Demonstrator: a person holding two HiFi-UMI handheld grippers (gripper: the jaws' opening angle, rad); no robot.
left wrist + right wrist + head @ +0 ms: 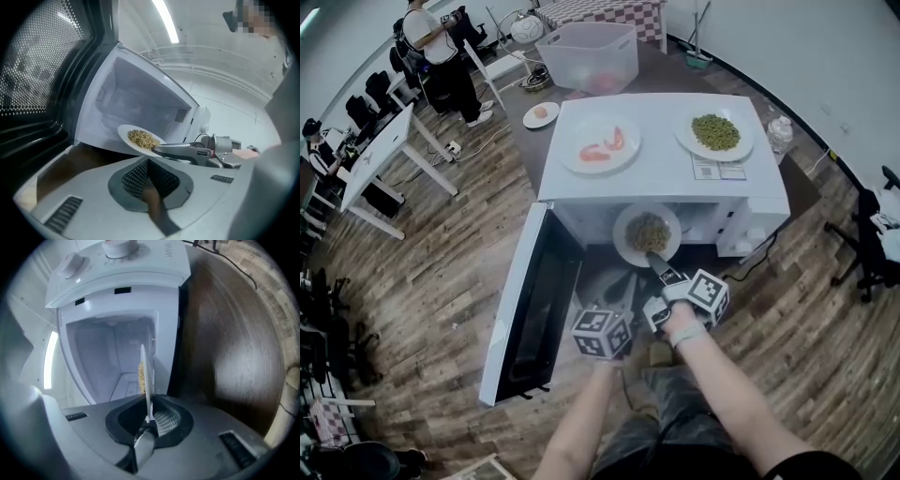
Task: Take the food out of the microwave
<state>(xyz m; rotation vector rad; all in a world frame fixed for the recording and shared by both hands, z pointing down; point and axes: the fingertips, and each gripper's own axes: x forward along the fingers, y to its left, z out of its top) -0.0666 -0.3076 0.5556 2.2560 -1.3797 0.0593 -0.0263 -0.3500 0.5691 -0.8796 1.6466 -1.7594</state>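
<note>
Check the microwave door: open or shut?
Open. The door stands swung wide to the left, and the white cavity shows behind the plate of food.

— What carries everything in front of you?
— A dark brown table (675, 70). The white microwave (661, 159) stands on it, with a clear bin (581, 61) behind it and a plastic bottle (779, 133) just beside its right end.
— And on the microwave's top?
— Two white plates: a plate of pink slices (628, 159) on my left and a plate of green peas (741, 150) on my right. There's a printed label (718, 170) near the front edge. I can't tell whether a small plate (551, 120) far left lies on table or floor.
</note>
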